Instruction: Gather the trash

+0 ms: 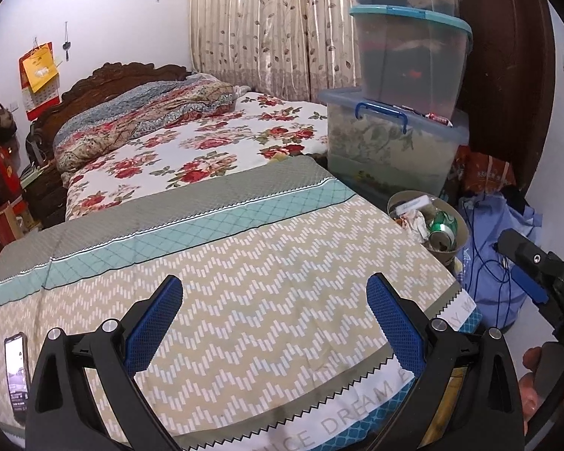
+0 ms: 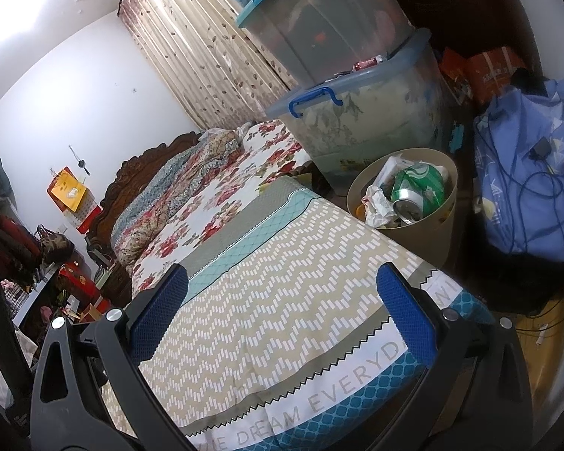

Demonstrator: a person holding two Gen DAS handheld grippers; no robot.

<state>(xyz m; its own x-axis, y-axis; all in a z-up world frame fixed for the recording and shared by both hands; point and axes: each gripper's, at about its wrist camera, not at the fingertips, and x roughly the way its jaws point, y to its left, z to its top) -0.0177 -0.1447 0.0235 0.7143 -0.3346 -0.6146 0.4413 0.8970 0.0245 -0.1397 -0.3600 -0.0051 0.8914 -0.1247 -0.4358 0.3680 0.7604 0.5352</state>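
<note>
Both tongs [image 1: 274, 323] [image 2: 282, 319] agape — bin [image 2: 443, 221] (full) beyond

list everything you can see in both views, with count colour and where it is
trash bin: 1, beige, on the floor beside the patterned cover
green can: 1, green and silver, in the bin on top
crumpled wrappers: several, white, in the bin beside the can
patterned cover: 1, beige zigzag with teal band, under both grippers
floral bed: 1, white with red roses, behind the cover
storage boxes: at least 3, clear with blue lids, stacked past the bin
blue bag: 1, blue, with a dark cable over it, right of the bin
phone: 1, dark, screen lit, at the cover's near left edge
curtain: 1, beige leaf print, behind the bed
left gripper: open, empty
right gripper: open, empty
</note>
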